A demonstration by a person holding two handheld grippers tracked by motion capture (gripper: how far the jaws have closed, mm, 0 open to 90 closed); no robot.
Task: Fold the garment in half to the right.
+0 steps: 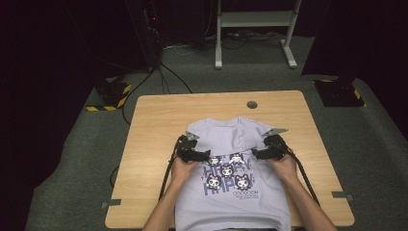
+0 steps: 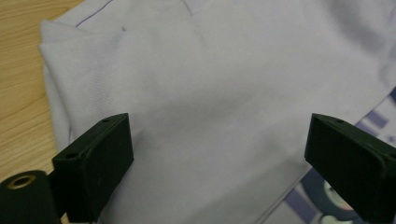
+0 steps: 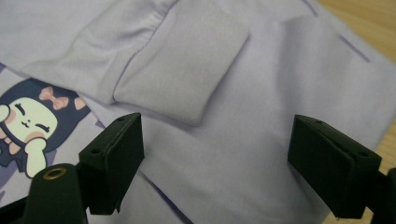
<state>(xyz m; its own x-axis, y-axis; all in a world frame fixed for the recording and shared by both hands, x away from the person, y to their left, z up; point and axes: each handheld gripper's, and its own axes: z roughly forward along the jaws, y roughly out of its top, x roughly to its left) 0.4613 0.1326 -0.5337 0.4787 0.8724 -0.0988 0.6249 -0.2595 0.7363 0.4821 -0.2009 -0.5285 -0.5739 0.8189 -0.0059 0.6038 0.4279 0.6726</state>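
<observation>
A dim room with grey carpet surrounds a light wooden tabletop (image 1: 159,113), and on it lies a lilac T-shirt (image 1: 226,132), collar pointing away from the person, hem hanging toward the near edge. Both sleeves are folded in over the chest. The person's forearms come in from the near edge, angled slightly inward, each hand wrapped around a black tool. The left tongs (image 1: 206,155) sit over the shirt's left folded side, tips aimed toward the print in the middle; in the left gripper view these tongs (image 2: 219,154) stand wide apart above plain lilac cloth, holding nothing. The right tongs (image 1: 256,153) mirror them on the shirt's right side, and seen close up (image 3: 217,156) they too are spread wide over the folded sleeve (image 3: 182,70), nothing between them. The print on the shirt's chest (image 1: 230,174) shows cartoon cat-like faces with dark purple lettering; it looks like "HAPPY" twice, though I cannot read it for certain.
</observation>
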